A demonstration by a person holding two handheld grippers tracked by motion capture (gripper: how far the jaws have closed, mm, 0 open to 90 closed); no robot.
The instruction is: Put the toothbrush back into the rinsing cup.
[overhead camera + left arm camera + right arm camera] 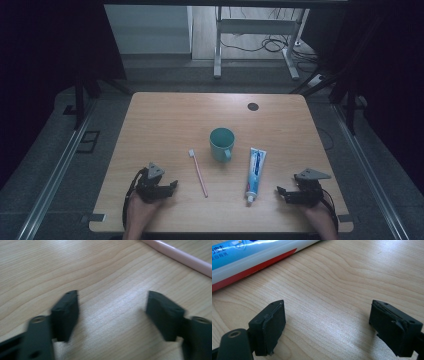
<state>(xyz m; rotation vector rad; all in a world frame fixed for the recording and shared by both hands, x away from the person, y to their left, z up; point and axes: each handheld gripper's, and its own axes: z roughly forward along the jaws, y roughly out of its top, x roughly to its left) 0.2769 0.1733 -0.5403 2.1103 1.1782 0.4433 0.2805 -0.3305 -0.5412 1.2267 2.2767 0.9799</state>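
A wooden desk carried all the items. The left tool and the right tool rested near its front edge, each with jaws apart over bare wood, gripping nothing. A teal cup stood upright at the centre. A toothpaste tube lay right of the cup, near the right tool. A pink toothbrush lay left of the cup, near the left tool.
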